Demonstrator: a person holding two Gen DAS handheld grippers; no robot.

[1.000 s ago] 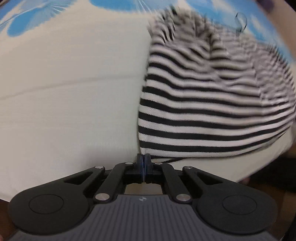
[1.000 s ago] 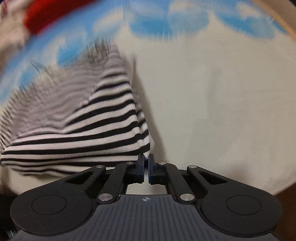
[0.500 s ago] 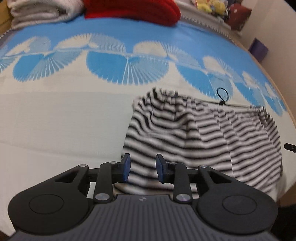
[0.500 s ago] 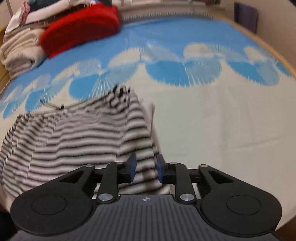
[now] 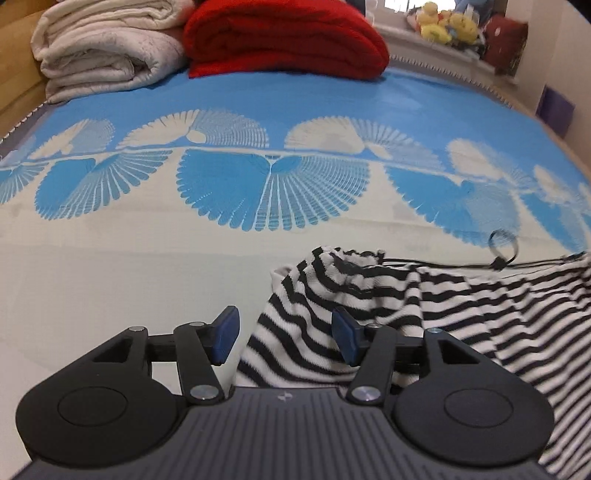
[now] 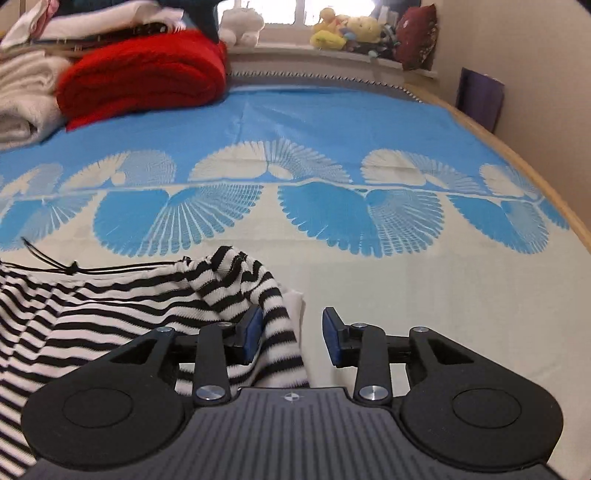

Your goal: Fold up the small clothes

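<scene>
A black-and-white striped garment (image 5: 424, 306) lies bunched on the bed, with a thin black drawstring (image 5: 502, 254) along its far edge. In the left wrist view its left corner shows between the fingers of my left gripper (image 5: 284, 338), whose jaws are opening, and the pads do not press on it. In the right wrist view the same striped garment (image 6: 122, 314) fills the lower left. Its right corner shows between the fingers of my right gripper (image 6: 291, 338), whose jaws are also opening, with the cloth loose beside the left pad.
The bed carries a cream and blue fan-patterned cover (image 5: 273, 184). A folded red blanket (image 5: 284, 40) and cream bedding (image 5: 103, 44) sit at the far end, with soft toys (image 6: 347, 33) on the sill. The bed's wooden edge (image 6: 546, 184) runs along the right.
Both grippers were shut at the garment's near corners and have opened, letting go. Both have tilted up and drawn back, so the far end of the bed has come into view.
</scene>
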